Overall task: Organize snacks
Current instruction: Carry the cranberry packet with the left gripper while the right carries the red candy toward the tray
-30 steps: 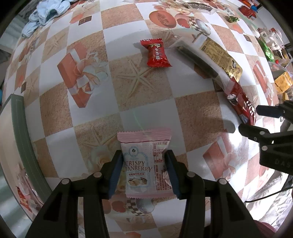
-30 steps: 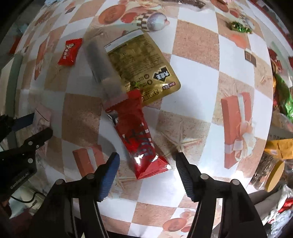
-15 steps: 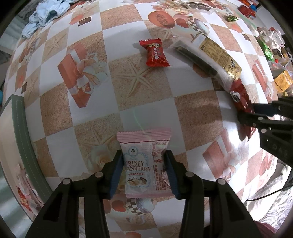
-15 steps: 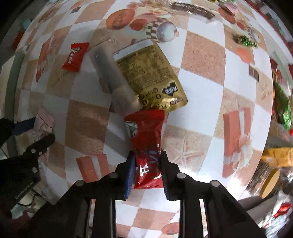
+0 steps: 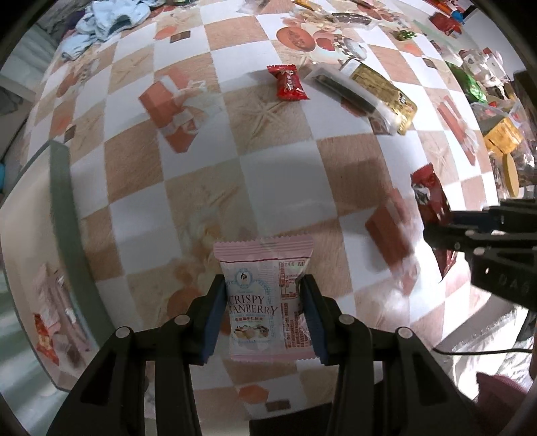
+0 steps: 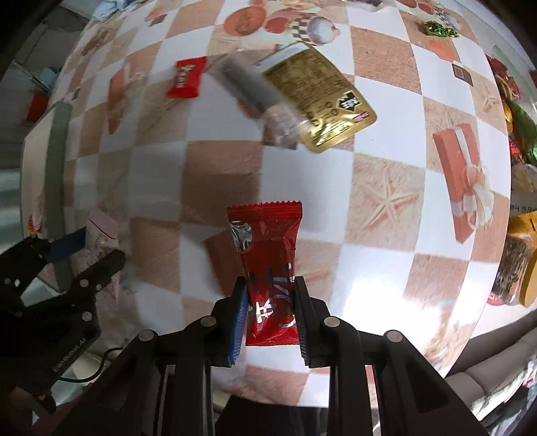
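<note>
My left gripper [image 5: 265,285] is shut on a pink Crispy Cranberry packet [image 5: 266,295], held above the checkered tablecloth [image 5: 275,181]. My right gripper [image 6: 270,285] is shut on a long red snack packet [image 6: 268,251], lifted off the cloth. That red packet [image 5: 433,208] also shows at the right of the left wrist view, clamped in the right gripper. Lying on the cloth are a small red candy packet [image 5: 288,84], a dark bar in a clear wrapper [image 5: 349,94] and a gold pouch [image 5: 382,94]. The pink packet [image 6: 100,231] and the left gripper's fingers [image 6: 100,265] appear at the left of the right wrist view.
A grey-green tray rim [image 5: 63,214] runs along the table's left edge, with wrapped snacks [image 5: 57,322] beyond it. More snacks and a yellow box [image 5: 503,137] crowd the right edge. Light blue cloth [image 5: 110,16] lies at the far left corner.
My right gripper closed on the long red packet and lifted it off the cloth. My left gripper rose with the pink packet in its grip.
</note>
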Demonstrator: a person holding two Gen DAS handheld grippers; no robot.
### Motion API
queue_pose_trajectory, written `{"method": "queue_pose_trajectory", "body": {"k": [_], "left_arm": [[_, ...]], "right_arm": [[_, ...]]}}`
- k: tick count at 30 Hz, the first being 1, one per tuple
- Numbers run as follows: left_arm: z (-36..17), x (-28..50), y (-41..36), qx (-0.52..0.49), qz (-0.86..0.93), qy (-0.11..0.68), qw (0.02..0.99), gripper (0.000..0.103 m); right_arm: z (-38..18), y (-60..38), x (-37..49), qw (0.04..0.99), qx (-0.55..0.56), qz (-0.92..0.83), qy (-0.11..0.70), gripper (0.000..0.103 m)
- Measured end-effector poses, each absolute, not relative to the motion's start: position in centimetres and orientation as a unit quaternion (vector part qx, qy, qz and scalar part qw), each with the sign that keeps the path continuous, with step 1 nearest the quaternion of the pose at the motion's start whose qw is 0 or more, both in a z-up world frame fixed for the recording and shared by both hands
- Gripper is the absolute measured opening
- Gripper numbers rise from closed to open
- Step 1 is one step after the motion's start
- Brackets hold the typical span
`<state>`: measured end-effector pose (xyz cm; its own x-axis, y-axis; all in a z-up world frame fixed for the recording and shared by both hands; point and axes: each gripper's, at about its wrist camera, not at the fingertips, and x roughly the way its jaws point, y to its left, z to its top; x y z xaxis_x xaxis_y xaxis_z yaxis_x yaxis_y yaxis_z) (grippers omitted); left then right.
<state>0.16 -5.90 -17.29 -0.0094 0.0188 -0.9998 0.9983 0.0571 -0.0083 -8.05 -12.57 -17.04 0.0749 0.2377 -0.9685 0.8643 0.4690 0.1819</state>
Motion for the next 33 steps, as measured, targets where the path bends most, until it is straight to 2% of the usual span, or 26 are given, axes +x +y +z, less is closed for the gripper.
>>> {"method": "queue_pose_trajectory", "body": {"k": [12,19,33], "left_arm": [[-13.0,4.8,-1.1,0.46,-0.473,0.523,0.54,0.048],[-10.7,8.9,1.2,0.43,-0.457,0.527,0.574,0.048],[-9.4,15.0,3.8,0.37,-0.408,0.545,0.632,0.048]], "right_arm": [[-13.3,-9.7,-5.1,0.601,0.431,-0.27,0.617,0.028],[-12.9,-8.7,-2.4,0.618,0.408,-0.255,0.621,0.028],[-10.1,-6.8,6.6,0.665,0.34,-0.204,0.633,0.028]]}}
